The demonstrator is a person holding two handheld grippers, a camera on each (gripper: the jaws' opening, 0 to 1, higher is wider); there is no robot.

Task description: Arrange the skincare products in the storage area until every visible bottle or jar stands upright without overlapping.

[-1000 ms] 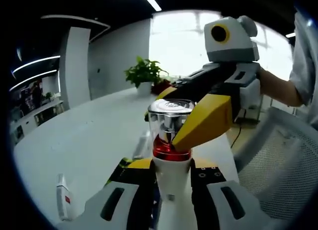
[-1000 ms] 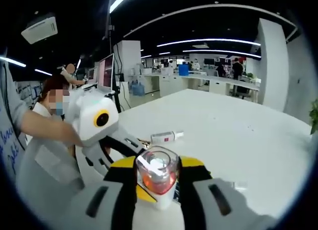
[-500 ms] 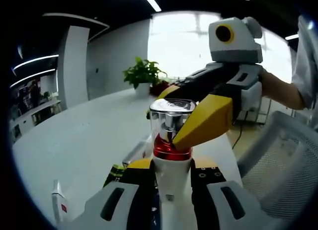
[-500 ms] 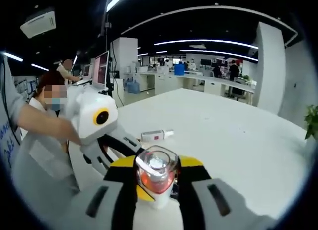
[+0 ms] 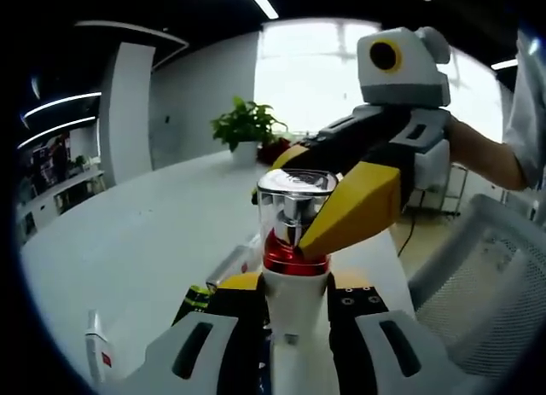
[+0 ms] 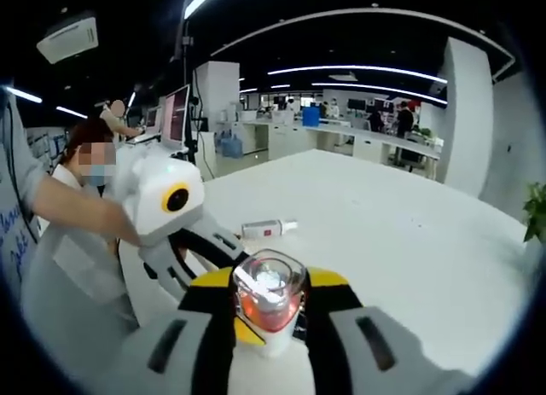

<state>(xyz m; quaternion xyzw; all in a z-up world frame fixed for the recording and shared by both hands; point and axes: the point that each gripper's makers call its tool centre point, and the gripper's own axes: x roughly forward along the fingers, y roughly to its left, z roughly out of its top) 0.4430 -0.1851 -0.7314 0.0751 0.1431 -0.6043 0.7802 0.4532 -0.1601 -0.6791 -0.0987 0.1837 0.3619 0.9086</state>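
A white bottle with a red collar and a clear cap stands upright between my two grippers. My left gripper is shut on its white body. My right gripper reaches in from the right, its yellow fingertips clamped on the clear cap. In the right gripper view the cap sits between my right gripper's yellow-tipped jaws, and the left gripper comes in from the left, held by a person's hand.
The white table lies below, with a small red-labelled tube, a lying bottle and a dark green item on it. Another tube lies flat. A potted plant stands far back, and a mesh chair is at the right.
Both grippers keep their hold on the same bottle. The views have drifted slightly, so the table items sit a little lower in the left gripper view.
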